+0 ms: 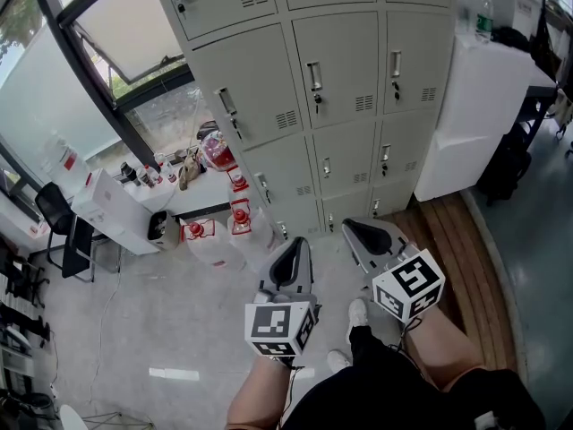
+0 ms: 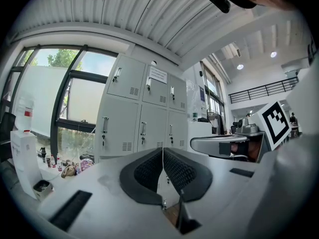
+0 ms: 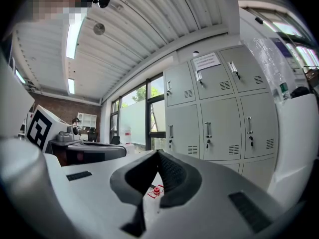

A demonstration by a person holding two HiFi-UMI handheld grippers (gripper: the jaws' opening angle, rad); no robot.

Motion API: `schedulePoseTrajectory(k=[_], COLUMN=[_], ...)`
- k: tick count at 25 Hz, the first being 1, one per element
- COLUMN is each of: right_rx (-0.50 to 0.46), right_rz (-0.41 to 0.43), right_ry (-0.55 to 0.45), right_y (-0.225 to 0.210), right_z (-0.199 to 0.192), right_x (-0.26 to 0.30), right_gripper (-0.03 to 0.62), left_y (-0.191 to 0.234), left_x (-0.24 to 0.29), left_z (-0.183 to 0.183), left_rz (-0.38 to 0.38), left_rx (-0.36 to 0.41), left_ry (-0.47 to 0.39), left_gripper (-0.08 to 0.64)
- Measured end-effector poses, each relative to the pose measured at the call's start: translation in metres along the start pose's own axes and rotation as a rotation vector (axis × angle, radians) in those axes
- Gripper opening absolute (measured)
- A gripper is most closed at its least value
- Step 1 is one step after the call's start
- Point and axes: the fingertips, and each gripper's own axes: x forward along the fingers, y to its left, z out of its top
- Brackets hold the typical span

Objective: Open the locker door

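Head view: L gripper (image 1: 291, 251) & R gripper (image 1: 358, 231) held level, side by side, well short of grey lockers (image 1: 269, 106) ahead. Every locker door (image 1: 336, 79) in sight is shut. Gripper views: both pairs of jaws closed tip to tip, nothing btwn them. Red-topped containers (image 1: 238, 211) sit on floor beside lockers.

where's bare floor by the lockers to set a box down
Bare: the grey floor between the water jugs and the person's legs, and the wooden strip right of the lockers, below the white cabinet. Crowded: the lockers' left foot, with those jugs, and the low table of bottles by the window.
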Motion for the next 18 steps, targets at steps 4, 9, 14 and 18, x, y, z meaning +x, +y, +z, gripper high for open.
schedulePoseTrajectory(k=[4, 9, 14, 18], right_rx=[0.002, 0.008, 0.012, 0.014], right_rz=[0.005, 0.012, 0.018, 0.013], right_ry=[0.001, 0.000, 0.005, 0.005], right_y=[-0.010, -0.026, -0.047, -0.067], right_z=[0.001, 0.002, 0.003, 0.006], right_x=[0.015, 0.037, 0.063, 0.085], right_gripper=[0.054, 0.054, 0.054, 0.054], left_y=[0.009, 0.022, 0.034, 0.046], left_x=[0.012, 0.032, 0.061, 0.086], left_z=[-0.002, -0.002, 0.000, 0.003], left_rz=[0.006, 0.016, 0.019, 0.016], left_rx=[-0.003, -0.003, -0.005, -0.006], left_ry=[0.005, 0.010, 0.015, 0.014], left_gripper=[0.020, 0.020, 0.020, 0.020])
